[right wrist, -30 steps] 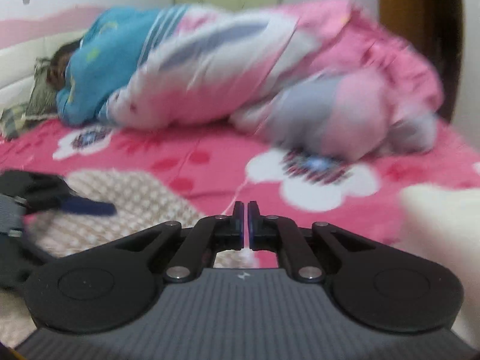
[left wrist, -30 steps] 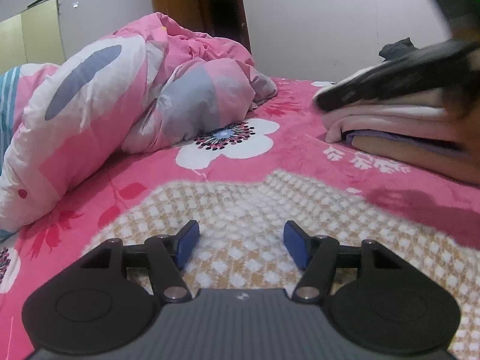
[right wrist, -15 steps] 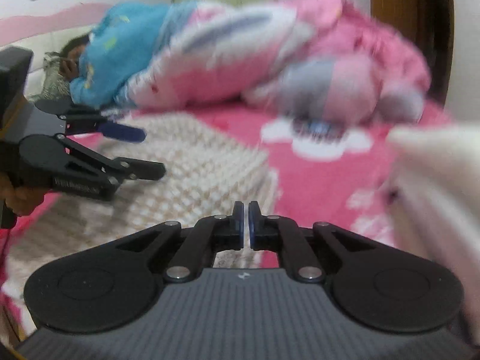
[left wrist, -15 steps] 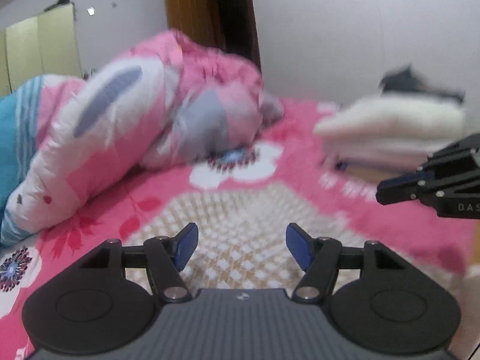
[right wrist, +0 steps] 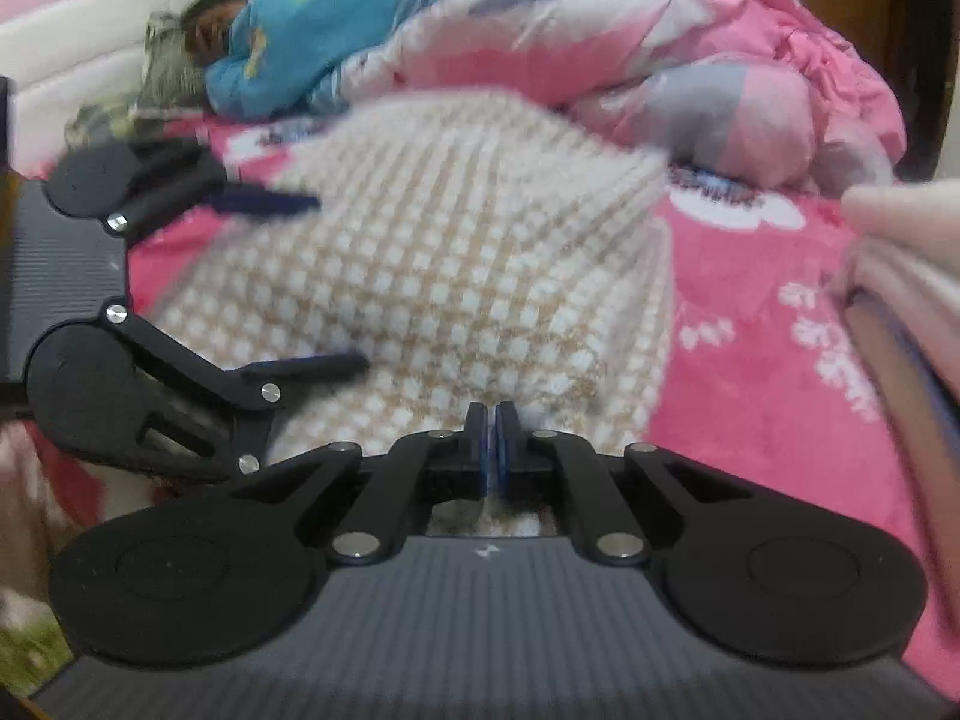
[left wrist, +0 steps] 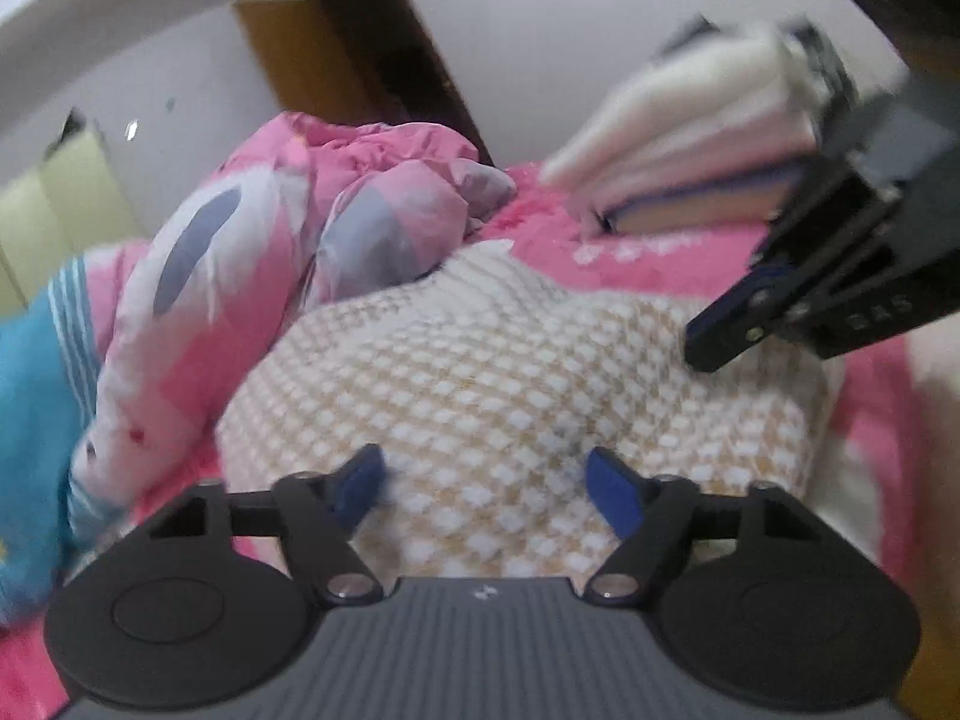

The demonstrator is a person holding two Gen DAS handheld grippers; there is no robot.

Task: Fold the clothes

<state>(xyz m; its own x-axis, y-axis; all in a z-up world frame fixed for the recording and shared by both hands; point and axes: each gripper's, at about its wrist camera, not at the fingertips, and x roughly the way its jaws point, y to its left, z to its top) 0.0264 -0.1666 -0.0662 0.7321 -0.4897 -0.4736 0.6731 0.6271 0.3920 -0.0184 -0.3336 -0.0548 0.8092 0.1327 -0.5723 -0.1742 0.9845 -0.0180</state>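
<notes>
One bed (right wrist: 750, 312) in a pink floral sheet is shown, with one pink quilt (left wrist: 252, 252) bunched along its far side and one person in a blue top (right wrist: 300, 24) lying beside it. One cream-and-tan checked garment (left wrist: 480, 372) is spread on the sheet in the middle, rumpled and partly raised. One stack of folded clothes (left wrist: 690, 144) is seen near the garment's far corner, blurred in both views. Two grippers are counted. The left gripper (left wrist: 486, 486) is held over the garment's near edge, its jaws opening, the checked cloth seen behind the gap and no fold gripped between the blue pads. The right gripper (right wrist: 492, 450) is seen with its jaws pressed together just above the garment's near edge; whether cloth is pinched cannot be told.
</notes>
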